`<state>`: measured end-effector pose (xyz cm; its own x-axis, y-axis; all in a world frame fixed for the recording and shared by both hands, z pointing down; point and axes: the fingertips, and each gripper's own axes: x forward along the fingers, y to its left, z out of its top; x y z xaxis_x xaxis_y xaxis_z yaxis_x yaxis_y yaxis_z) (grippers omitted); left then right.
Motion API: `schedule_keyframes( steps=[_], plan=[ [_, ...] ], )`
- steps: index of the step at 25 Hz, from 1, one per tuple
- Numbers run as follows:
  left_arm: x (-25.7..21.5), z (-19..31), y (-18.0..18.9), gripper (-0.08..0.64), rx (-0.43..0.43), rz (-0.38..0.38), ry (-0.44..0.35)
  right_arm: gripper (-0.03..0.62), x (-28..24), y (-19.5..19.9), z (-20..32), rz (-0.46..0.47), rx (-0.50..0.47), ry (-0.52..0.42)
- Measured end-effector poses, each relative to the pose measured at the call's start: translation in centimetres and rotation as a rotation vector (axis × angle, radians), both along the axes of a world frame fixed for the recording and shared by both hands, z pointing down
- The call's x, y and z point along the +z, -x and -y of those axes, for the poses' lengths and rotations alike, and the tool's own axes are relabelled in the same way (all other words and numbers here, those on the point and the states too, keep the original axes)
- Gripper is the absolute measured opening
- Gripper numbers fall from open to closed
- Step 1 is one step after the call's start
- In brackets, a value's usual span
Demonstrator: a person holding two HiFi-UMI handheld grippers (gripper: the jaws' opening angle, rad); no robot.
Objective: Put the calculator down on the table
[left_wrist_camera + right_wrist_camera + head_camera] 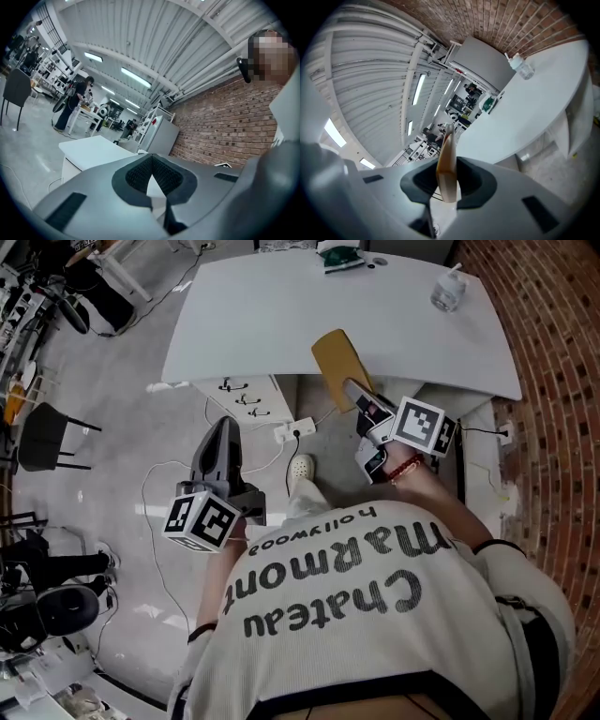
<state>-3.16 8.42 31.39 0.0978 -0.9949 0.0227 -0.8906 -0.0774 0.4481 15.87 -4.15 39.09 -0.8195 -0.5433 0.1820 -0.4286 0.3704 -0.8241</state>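
The person's left gripper is held out over the floor, on the near side of the desk. Its jaws are together and there is nothing between them; the left gripper view shows the dark pads meeting at their tips.

The right gripper is closer to the desk, just before its near edge. Its jaws are clamped on the calculator, a flat tan thing. In the right gripper view the calculator shows edge-on and stands up between the pads. It is up in the air by the near edge of the desk and does not lie on it yet.

On the floor beside the desk are a white power strip and the person's shoe. A white set of drawers stands under the desk's near edge.

The desk is white, and its near part is bare. At its far right corner stands a clear bottle. By its far edge lies a green thing. A brick wall runs along the right side of the desk.
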Motion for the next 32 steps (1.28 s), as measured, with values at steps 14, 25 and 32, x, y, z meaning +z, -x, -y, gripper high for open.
schedule_keyframes(
  steps=[14,25,32],
  plan=[
    [-1.5,12.3,8.9,0.002,0.089,0.02,-0.016,0.087,-1.0,8.0,10.8,0.021,0.083,0.006],
    [-2.1,18.7,13.7,0.002,0.144,-0.003,-0.04,0.087,-1.7,12.3,15.7,-0.009,0.128,0.004],
    [-0.7,21.0,16.0,0.002,0.169,0.002,-0.015,0.087,0.3,14.1,16.7,-0.081,0.151,0.02]
  ],
)
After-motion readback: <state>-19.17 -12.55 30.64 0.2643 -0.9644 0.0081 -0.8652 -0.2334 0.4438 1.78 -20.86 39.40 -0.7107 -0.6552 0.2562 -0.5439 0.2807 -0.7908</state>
